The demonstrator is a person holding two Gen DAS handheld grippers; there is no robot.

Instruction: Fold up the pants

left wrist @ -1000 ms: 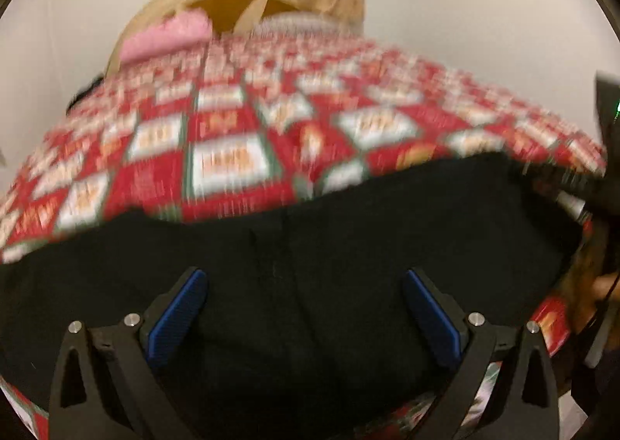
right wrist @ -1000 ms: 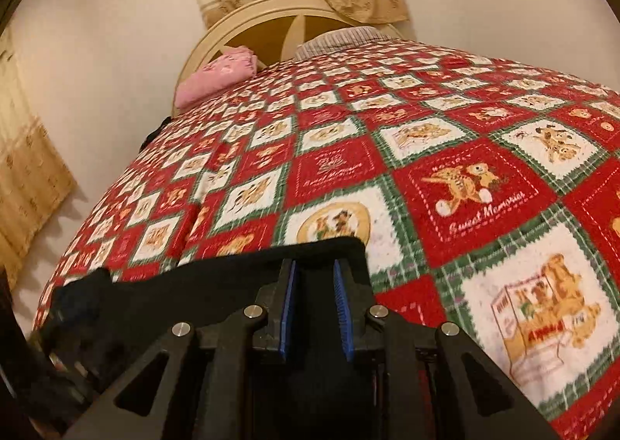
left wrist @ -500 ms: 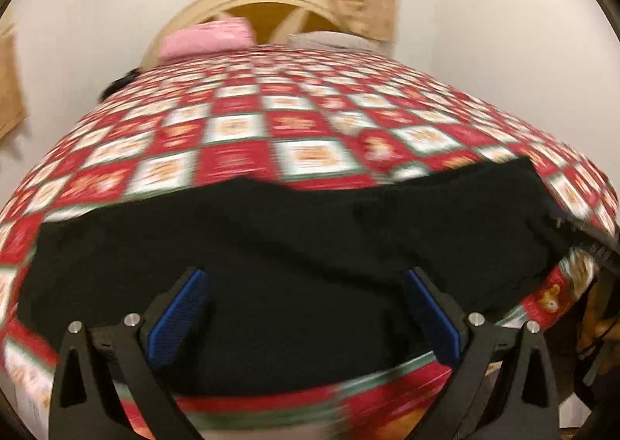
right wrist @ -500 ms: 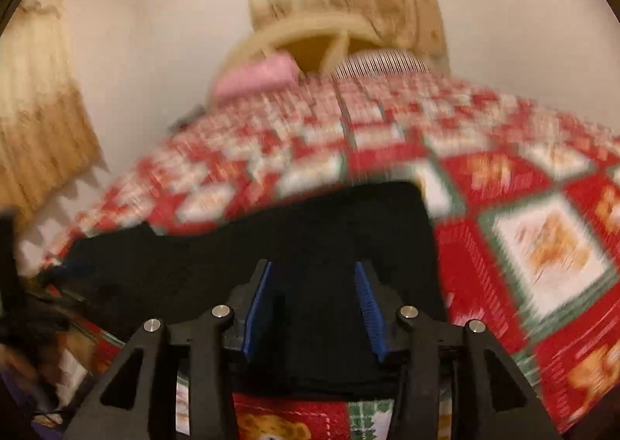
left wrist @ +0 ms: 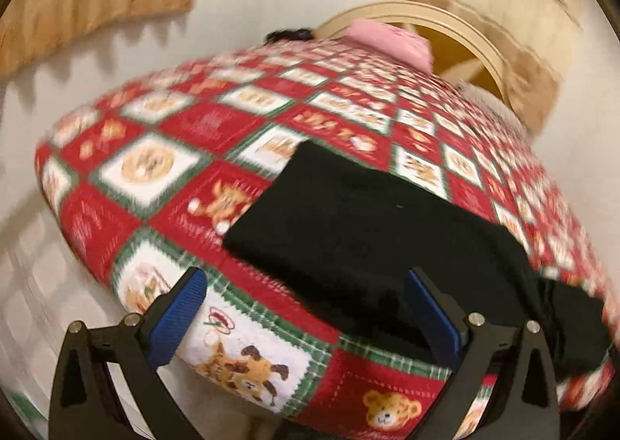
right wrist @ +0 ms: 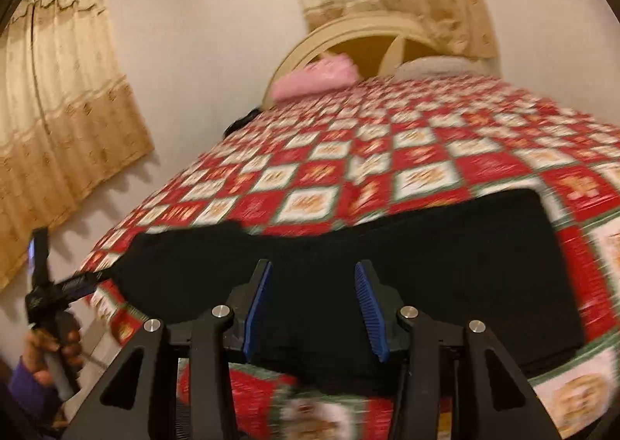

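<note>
Black pants (left wrist: 368,230) lie flat on a red, white and green quilt (left wrist: 155,164), running along the bed's near edge. In the left wrist view my left gripper (left wrist: 310,308) is open wide near the pants' left end, its right finger over the cloth and its left over the quilt corner. It holds nothing. The right wrist view shows the pants (right wrist: 387,246) as a long band. My right gripper (right wrist: 314,304) hovers over their near edge, jaws apart, no cloth pinched. At far left a hand (right wrist: 58,347) in a purple sleeve holds the left gripper by the pants' end.
A pink pillow (right wrist: 317,77) and a pale one lie against the curved headboard (right wrist: 348,29) at the far end. Beige curtains (right wrist: 58,130) hang on the left wall. The bed's corner and side drop off to the floor (left wrist: 31,285) on the left.
My right gripper has opened, let go of the pants' edge and drawn back. My left gripper has swung left along the pants to their end and rolled, still open.
</note>
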